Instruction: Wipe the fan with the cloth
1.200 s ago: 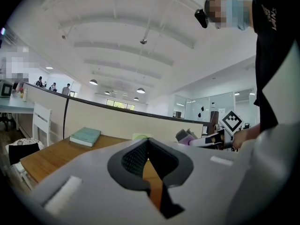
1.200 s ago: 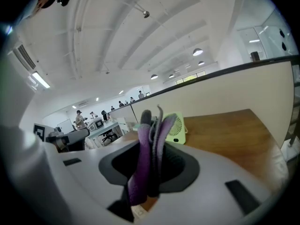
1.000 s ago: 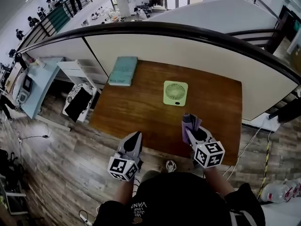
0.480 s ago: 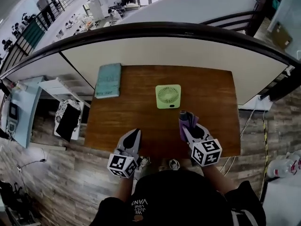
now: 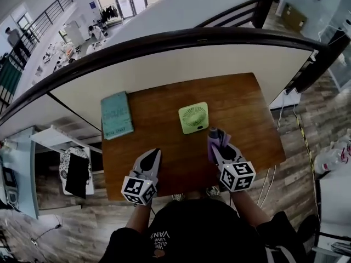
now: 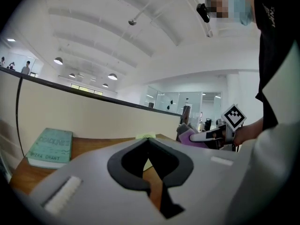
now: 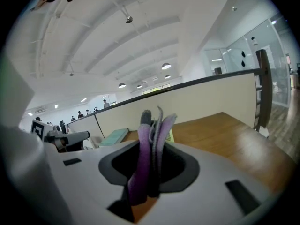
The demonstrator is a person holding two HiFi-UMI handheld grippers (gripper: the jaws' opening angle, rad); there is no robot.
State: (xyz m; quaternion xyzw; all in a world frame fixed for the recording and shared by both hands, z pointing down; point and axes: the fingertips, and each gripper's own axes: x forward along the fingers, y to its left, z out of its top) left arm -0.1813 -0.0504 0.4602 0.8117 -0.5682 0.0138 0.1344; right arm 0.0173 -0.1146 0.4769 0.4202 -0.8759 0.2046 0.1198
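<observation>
Head view first: my left claw [image 5: 155, 153] is over the near edge of the wooden table [image 5: 241, 106], pointing toward the far side, with its jaws pressed together and nothing between them. The left gripper view backs that up, since the two tips meet in a point and there's only bare wood past them.

My right claw [image 5: 215, 137] is the busy one. It's clamped on a purple cloth [image 5: 220, 141], and in the right gripper view the fabric stands bunched up in folds between the jaws and pokes out past the tips.

The fan [image 5: 193, 117] is the little light green square one. It's lying flat near the middle of the table with the round grille facing up. The cloth end of my right claw is just beside the fan's near right corner. From above I honestly can't tell if the cloth touches it or not.

My left claw is well apart from the fan, off to its near left. A teal book [image 5: 116, 122] lies flat by the table's left edge, and a cream divider [image 5: 164, 70] with a dark top rail runs along the far side.
</observation>
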